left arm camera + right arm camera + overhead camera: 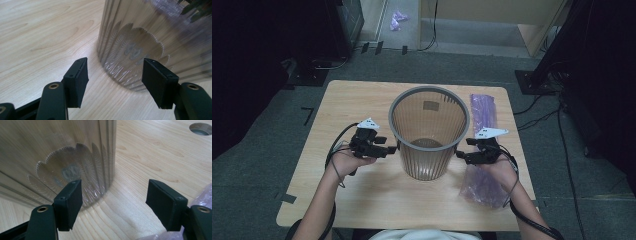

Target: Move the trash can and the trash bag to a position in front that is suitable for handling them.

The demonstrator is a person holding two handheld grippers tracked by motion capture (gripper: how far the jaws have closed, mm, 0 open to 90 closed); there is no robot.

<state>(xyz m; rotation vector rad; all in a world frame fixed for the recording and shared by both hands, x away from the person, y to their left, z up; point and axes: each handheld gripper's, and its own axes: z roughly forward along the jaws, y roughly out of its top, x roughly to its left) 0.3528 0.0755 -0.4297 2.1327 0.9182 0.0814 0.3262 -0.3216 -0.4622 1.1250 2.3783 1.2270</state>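
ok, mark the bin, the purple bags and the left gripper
bin (430, 89), high view, grey rim
purple bags (483, 111), high view, far end of the pack
left gripper (393, 149), high view, between its jaw tips

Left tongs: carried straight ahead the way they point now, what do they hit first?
Most likely the ribbed lower wall of the clear bin, just ahead of the open left tongs. How much gap remains is hard to judge.

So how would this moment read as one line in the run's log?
bin: upright, mid-table | left gripper: open, beside bin | right gripper: open, beside bin | purple bags: lying right of bin
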